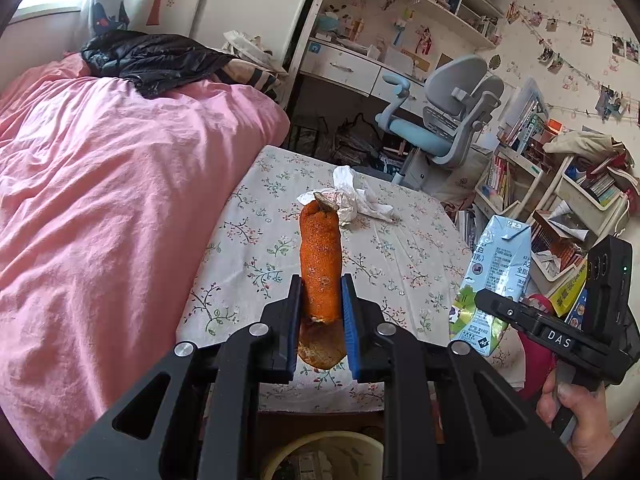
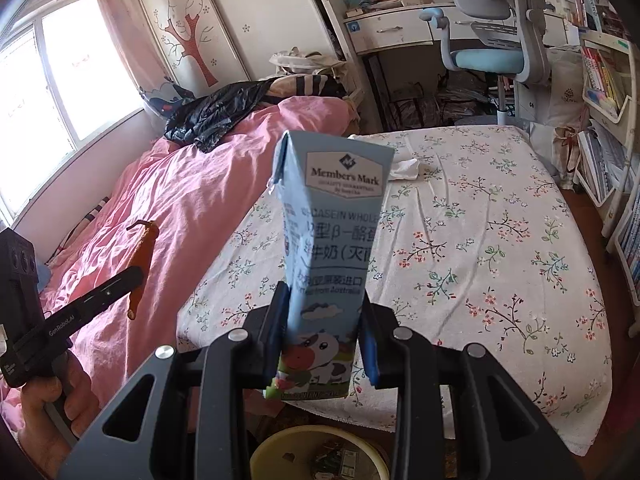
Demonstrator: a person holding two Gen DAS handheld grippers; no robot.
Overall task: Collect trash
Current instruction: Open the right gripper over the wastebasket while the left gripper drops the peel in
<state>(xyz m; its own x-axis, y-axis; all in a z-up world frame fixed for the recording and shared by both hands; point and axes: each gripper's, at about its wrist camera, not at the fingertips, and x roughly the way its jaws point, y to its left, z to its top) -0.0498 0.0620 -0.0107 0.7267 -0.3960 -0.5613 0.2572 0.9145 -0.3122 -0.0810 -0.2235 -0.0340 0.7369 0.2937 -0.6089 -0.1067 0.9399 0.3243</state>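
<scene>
Jaws on your left gripper (image 1: 321, 312) pinched the orange peel (image 1: 320, 256), the right gripper (image 2: 325, 332) clamped the milk carton (image 2: 328, 240), both above the bin (image 2: 320, 456). Peel looked limp, so it could've slipped out onto the bed (image 2: 460, 240).

Crumpled tissue (image 1: 352, 196) on floral bedsheet (image 1: 272, 248)

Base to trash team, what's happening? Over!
Left tongs shut on orange peel. Right tongs shut on milk carton. Crumpled tissue still on bed. Bin below, nothing blocking.
</scene>
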